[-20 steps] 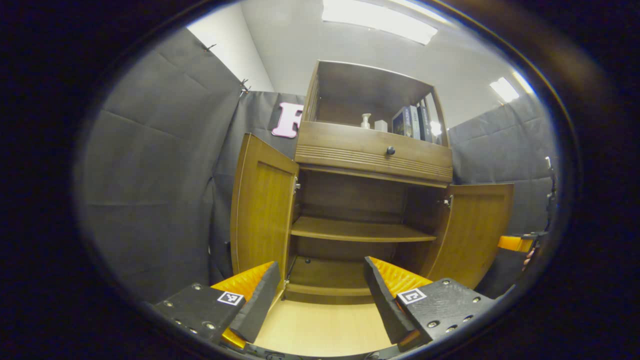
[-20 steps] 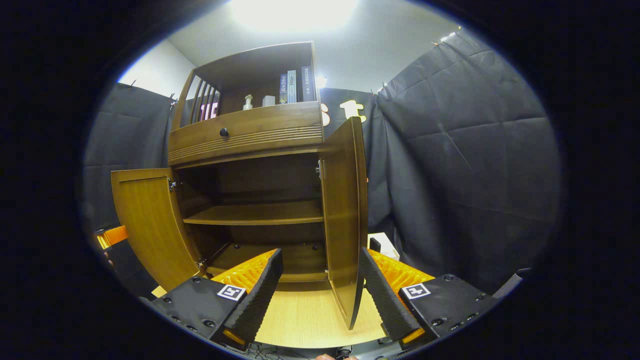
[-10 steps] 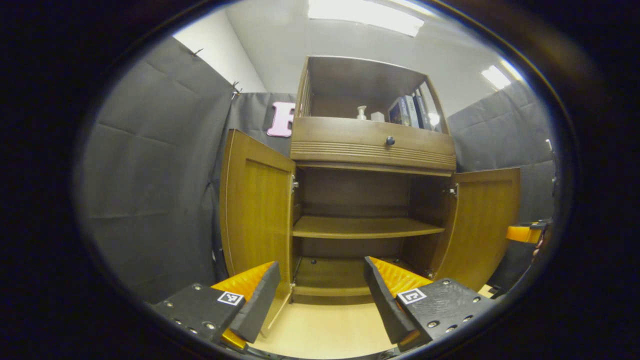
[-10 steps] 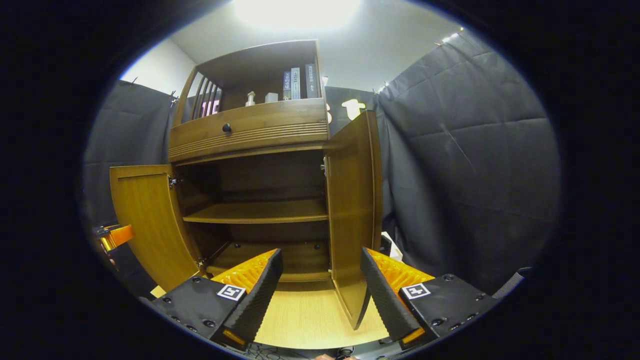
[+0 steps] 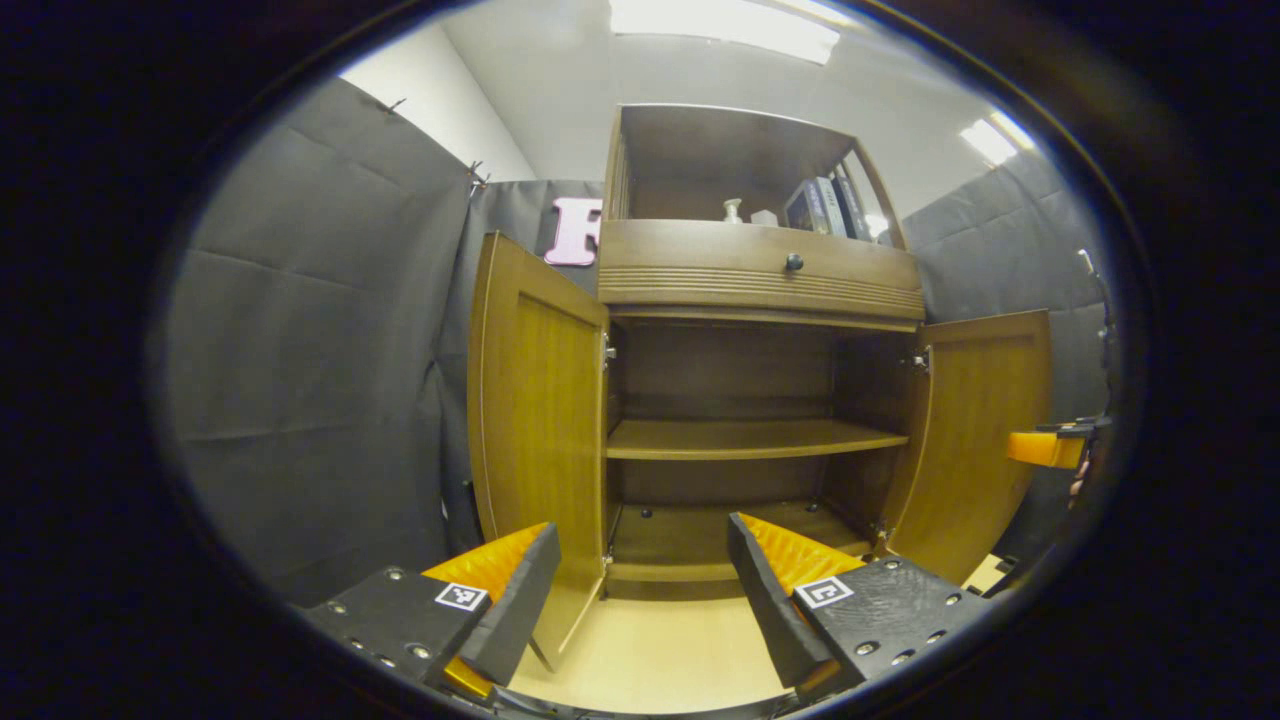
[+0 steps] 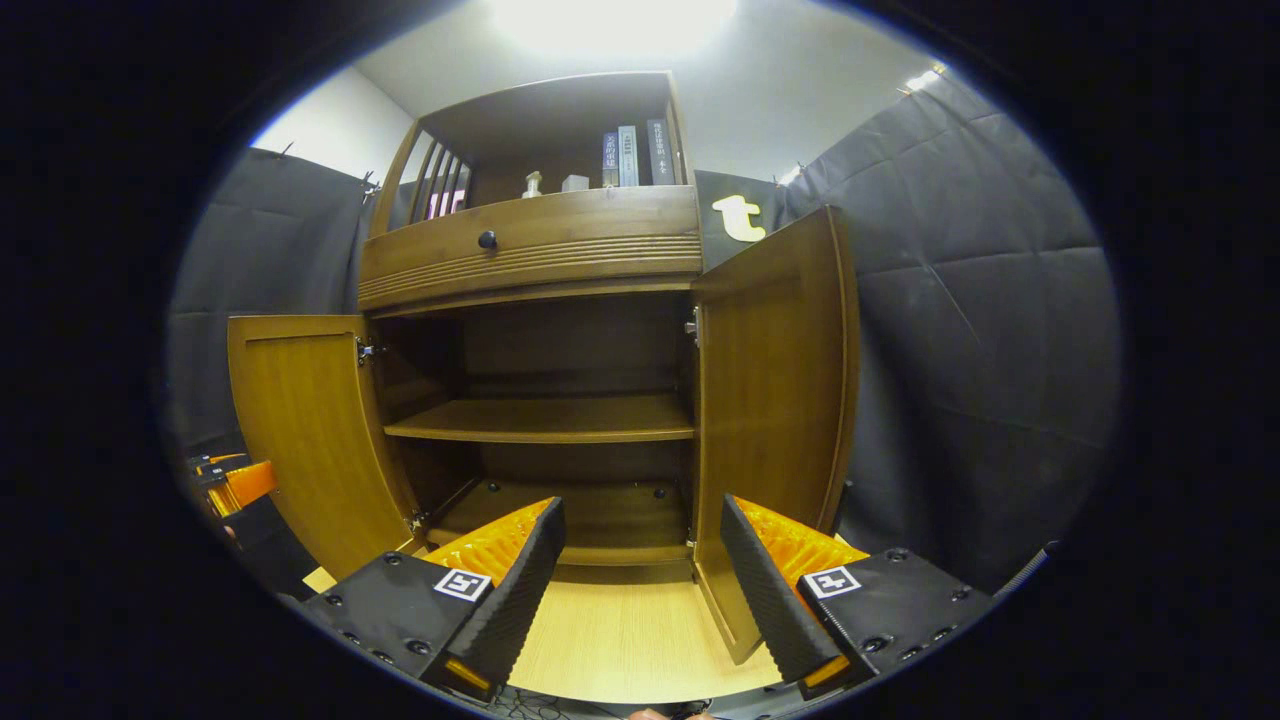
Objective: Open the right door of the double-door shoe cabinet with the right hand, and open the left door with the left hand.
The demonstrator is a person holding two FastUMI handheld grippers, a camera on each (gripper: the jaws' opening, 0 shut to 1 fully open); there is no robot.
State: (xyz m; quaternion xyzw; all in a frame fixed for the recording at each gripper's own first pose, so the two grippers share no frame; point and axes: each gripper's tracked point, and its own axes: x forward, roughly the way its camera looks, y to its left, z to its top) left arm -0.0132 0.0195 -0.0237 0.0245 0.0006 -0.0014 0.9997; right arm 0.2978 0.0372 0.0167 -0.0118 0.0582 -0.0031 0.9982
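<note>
The brown wooden shoe cabinet [image 5: 760, 275] [image 6: 540, 250] stands with both lower doors swung wide. In the left gripper view the left door [image 5: 535, 420] hangs just beyond my left gripper [image 5: 640, 585], which is open and holds nothing; the right door [image 5: 975, 430] stands at the far right. In the right gripper view the right door [image 6: 775, 400] is close ahead of my open, empty right gripper [image 6: 635, 580], and the left door [image 6: 300, 420] stands at the left. Inside, a bare middle shelf [image 6: 540, 420] and the bottom board [image 5: 700, 535] show.
A drawer with a dark knob [image 5: 793, 262] tops the doors; above it an open shelf holds books [image 6: 630, 155] and a small bottle [image 5: 732, 210]. Pale wood floor [image 6: 620, 635] lies in front. The other gripper shows at each view's edge [image 5: 1045, 447] [image 6: 235, 480]. Black cloth walls close in both sides.
Both doors have swung further open over the last second. Each view has shifted slightly, the cabinet sitting higher and more squarely ahead. Both grippers stayed open.
</note>
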